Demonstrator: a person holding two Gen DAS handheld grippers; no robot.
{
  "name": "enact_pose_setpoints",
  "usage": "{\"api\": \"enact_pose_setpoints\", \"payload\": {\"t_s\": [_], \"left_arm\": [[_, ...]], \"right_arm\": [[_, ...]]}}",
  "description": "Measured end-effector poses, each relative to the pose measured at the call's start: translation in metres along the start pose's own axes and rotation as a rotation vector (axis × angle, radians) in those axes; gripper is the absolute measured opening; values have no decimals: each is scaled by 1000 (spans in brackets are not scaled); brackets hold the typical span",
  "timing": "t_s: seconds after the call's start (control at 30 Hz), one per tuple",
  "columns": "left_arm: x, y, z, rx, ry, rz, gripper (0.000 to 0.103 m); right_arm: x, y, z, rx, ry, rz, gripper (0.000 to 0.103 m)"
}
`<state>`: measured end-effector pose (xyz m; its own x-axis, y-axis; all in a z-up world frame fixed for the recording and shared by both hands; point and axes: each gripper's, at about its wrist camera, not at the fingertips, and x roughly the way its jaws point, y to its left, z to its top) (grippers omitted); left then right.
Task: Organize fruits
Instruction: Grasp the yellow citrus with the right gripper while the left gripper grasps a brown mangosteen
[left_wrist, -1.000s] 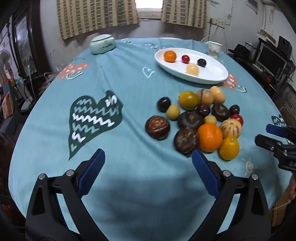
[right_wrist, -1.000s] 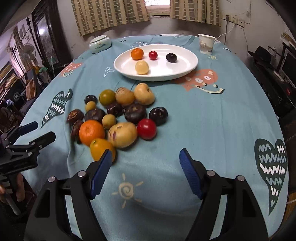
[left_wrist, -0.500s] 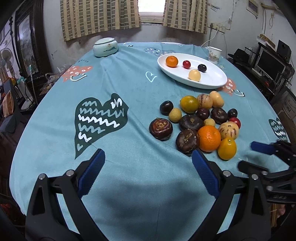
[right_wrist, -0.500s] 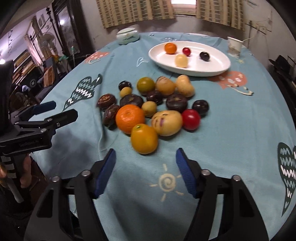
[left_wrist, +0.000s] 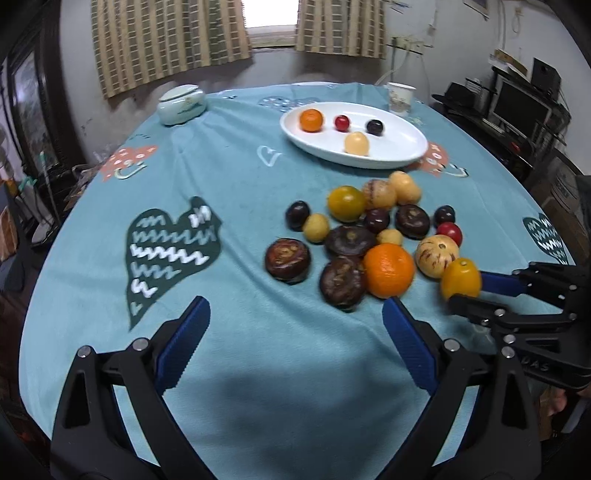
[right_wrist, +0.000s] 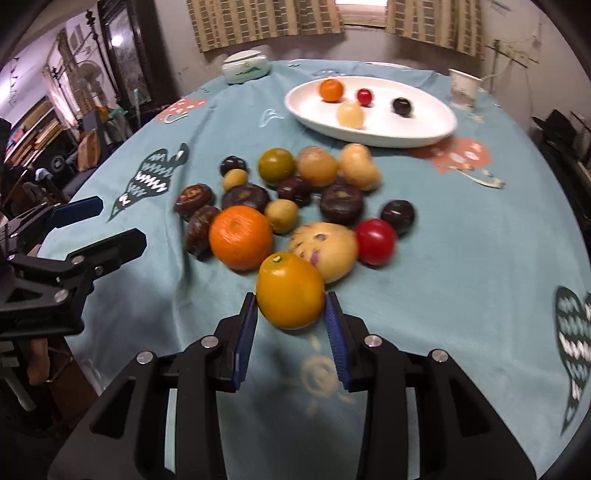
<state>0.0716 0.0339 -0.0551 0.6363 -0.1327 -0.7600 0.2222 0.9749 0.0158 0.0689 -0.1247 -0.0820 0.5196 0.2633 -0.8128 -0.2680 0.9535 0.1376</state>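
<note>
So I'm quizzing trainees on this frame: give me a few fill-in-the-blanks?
1. The right gripper is shut on the ____ fruit.
2. The plate holds ____ fruits.
3. The left gripper is ____.
4. The paper cup stands beyond the plate, on the ____.

Answers: yellow; four; open; table

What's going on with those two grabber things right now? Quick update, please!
Right gripper fingers shut on yellow-orange fruit. Left gripper open, empty, short of the pile. White plate holds four fruits; path looks clear.
</note>
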Motion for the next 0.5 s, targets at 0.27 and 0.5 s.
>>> {"api": "enact_pose_setpoints", "payload": {"t_s": [0.27,0.5], "left_arm": [[31,-33,2,164,57,-17,70],[65,-31,6,175,126,-22,39]], "right_arm": [[-16,-34,-19,99,-14,10,38],[-25,-48,-22,137,-30,15,38]]}}
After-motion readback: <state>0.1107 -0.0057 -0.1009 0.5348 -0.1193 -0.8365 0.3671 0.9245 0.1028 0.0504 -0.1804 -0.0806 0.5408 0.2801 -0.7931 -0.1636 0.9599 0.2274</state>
